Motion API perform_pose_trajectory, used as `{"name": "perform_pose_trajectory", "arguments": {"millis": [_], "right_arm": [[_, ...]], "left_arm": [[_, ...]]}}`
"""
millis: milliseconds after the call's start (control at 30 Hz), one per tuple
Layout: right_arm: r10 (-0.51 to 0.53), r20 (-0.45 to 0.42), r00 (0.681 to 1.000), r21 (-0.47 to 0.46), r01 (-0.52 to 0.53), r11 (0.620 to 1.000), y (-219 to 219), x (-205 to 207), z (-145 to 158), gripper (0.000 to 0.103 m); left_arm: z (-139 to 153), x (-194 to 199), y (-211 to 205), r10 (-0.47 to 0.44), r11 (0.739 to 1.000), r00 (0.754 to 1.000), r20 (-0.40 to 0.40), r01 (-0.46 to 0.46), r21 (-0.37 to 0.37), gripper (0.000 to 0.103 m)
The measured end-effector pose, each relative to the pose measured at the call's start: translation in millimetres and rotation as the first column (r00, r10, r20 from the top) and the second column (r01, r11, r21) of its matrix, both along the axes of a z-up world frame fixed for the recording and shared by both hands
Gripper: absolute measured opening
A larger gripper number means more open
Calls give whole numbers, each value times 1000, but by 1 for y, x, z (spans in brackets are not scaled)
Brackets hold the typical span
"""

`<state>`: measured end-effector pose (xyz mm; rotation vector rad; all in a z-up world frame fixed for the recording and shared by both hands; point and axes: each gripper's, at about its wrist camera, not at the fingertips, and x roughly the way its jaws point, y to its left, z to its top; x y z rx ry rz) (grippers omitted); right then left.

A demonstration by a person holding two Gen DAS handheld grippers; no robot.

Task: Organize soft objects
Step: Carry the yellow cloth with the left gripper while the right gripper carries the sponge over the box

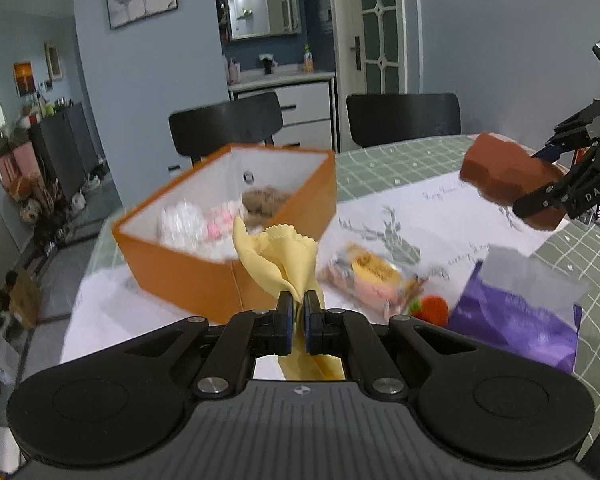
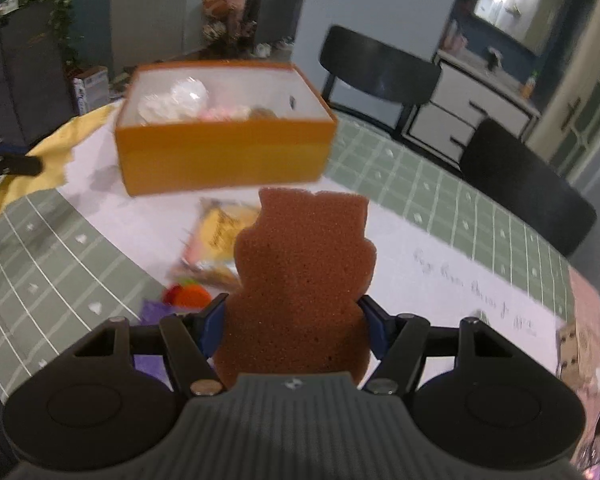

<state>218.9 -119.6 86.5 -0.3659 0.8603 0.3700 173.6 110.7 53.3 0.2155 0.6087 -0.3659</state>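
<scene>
- The left tool [image 1: 296, 312] is pinched tight on the yellow cloth [image 1: 278, 252], just in front of the orange box [image 1: 220, 280].
- The right tool [image 2: 296, 320] is clamped on the brown sponge [image 2: 304, 264], above the counter [image 2: 60, 240].
- Best to carry each over the box's rim before letting go, one at a time.

a porous, rough brown sponge [image 2: 304, 276], a soft matt yellow cloth [image 1: 278, 256], a smooth orange cardboard box [image 1: 204, 276] and a glossy purple plastic bag [image 1: 516, 320] are seen.

Blue-grey walls, black chairs [image 1: 403, 118], a mirror [image 1: 260, 0] (brightly lit)
</scene>
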Motion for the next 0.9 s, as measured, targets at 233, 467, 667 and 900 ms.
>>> {"name": "perform_pose_trajectory", "arguments": {"millis": [233, 467, 667, 900], "right_arm": [[77, 46, 996, 2, -78, 997, 40, 15, 29, 67], [138, 60, 989, -2, -138, 990, 84, 40, 40, 67], [158, 71, 985, -1, -158, 987, 117, 58, 47, 67], [113, 43, 993, 53, -115, 992, 140, 91, 54, 67]], "left_arm": [[24, 24, 1, -9, 1000, 998, 55, 8, 16, 6], [35, 53, 2, -22, 1000, 996, 85, 22, 8, 6], [36, 84, 13, -18, 999, 997, 80, 21, -29, 6], [43, 119, 26, -13, 998, 998, 57, 16, -54, 6]]}}
